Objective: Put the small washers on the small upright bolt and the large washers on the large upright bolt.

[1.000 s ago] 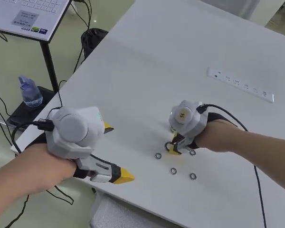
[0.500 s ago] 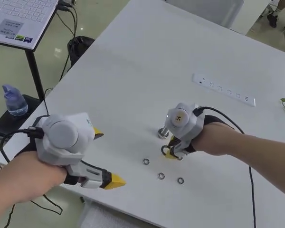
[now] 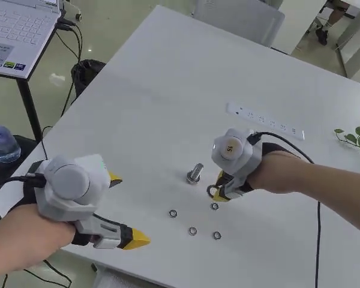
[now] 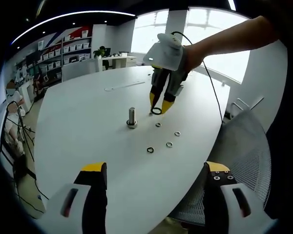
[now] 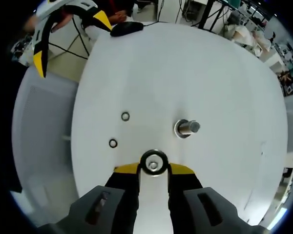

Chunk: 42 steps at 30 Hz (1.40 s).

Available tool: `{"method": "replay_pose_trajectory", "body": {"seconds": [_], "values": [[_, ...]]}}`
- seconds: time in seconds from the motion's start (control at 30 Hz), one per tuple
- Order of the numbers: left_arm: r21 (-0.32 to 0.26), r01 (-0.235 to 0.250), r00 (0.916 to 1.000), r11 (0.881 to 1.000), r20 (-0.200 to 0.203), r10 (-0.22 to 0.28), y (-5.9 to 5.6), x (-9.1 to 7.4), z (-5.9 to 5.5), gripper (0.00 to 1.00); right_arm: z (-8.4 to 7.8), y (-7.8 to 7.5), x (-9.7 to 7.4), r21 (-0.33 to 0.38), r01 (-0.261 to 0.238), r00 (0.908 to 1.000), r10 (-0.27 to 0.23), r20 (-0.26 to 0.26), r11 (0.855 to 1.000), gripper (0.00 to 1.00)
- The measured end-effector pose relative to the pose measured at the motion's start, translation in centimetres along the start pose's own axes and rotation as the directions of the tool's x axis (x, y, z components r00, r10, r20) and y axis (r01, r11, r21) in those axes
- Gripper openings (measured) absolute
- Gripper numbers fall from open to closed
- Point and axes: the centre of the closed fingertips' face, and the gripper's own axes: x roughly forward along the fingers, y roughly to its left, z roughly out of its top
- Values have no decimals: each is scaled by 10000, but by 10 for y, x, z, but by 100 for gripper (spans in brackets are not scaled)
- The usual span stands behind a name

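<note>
The right gripper is pinching a large washer between its fingers, keeping it close to the tabletop and just beside the upright bolt. The bolt is standing toward the near edge. Four small washers are lying loose between the bolt and that edge, and one of them is sitting near the right gripper's fingertips. The left gripper is hovering over the near-left corner with its fingers spread wide apart. A power strip is lying toward the far edge.
</note>
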Motion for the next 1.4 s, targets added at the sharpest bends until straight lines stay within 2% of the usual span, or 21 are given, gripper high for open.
{"method": "replay_pose_trajectory", "body": {"seconds": [0.37,0.6,0.93,1.3,1.4], "values": [[103,7,9999,9999,-156,-5,-3,4,-1,81,0,-23,-15,289,357,9991,-363,220,9989,21],[104,-49,9998,9999,-179,51,0,5,-1,80,13,-36,-20,418,461,9976,-481,499,9981,21],[53,-119,9994,9999,-319,121,6,5,-6,79,34,-46,-13,112,452,9970,-458,617,9989,21],[-13,-324,9991,9995,-283,324,16,2,-7,81,46,-40,-4,20,307,9977,-308,600,9995,21],[-114,-346,9991,9993,-240,343,17,2,-7,84,51,-41,0,74,192,9979,-196,610,9998,21]]}}
